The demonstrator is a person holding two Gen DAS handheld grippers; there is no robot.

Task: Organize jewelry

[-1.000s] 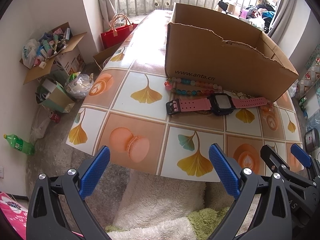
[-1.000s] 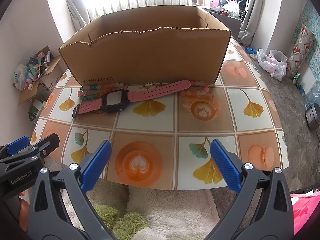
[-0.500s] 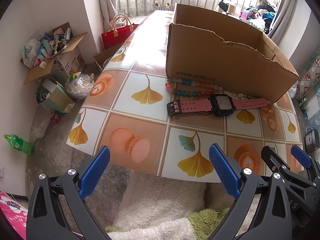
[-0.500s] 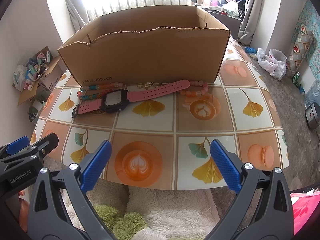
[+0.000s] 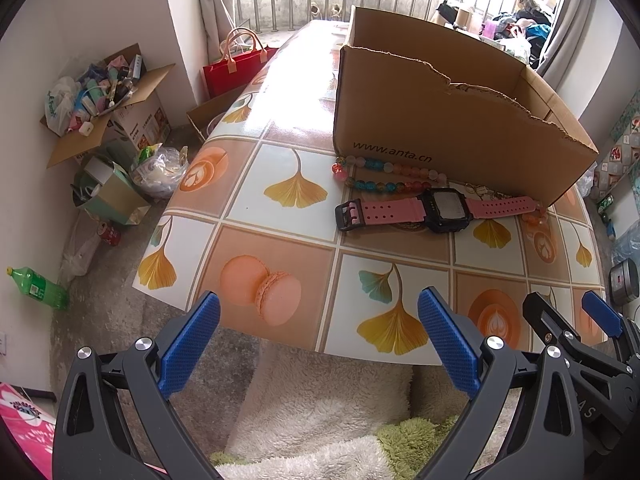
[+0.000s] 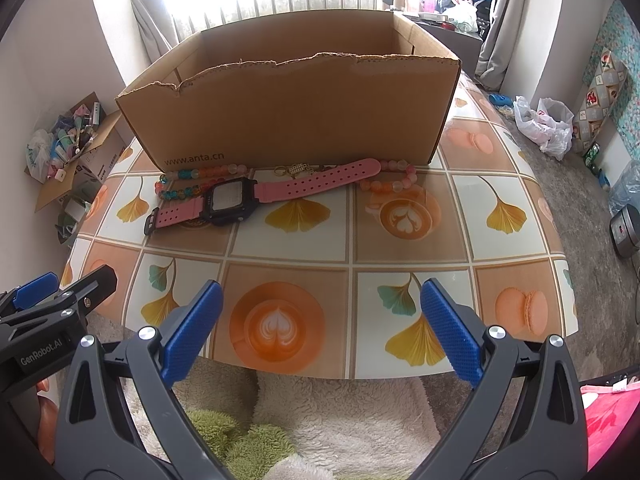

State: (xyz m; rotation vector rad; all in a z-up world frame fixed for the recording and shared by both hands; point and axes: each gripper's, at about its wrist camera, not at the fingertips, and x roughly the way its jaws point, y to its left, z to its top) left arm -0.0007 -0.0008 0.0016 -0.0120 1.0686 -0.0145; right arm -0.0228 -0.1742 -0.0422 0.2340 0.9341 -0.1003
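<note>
Here, nearest the cameras, both tools are hanging over the near edge of the bench with nothing between their blue pads: the left tool (image 5: pixel 318 338) is standing wide open, and the right tool (image 6: pixel 320 328) is gaping just as wide. Each is showing at the side of the other's view, so they are sitting side by side, the left one (image 6: pixel 56 300) to the left of the right one (image 5: pixel 572 320). Below them a cream fluffy rug (image 6: pixel 340 408) is lying on the floor.

Farther in, the bench (image 6: pixel 288 248), covered in a cloth printed with ginkgo leaves, macarons and latte cups, is carrying the jewelry well apart from both tools. A pink-strapped digital watch (image 6: pixel 228 202) is lying flat with its strap stretched out, buckle end to the left. Just behind it, a multicolored bead bracelet (image 5: pixel 380 174) is resting against the foot of the box, and a small gold trinket (image 6: pixel 296 169) is sitting beside the strap. An orange-and-pink bead bracelet (image 6: pixel 390 180) is lying at the strap's right end.

Behind them all, a cardboard box (image 6: pixel 292 120) with a torn front rim is standing open-topped, printed "www.anta.cn"; its floor is hidden.
</note>
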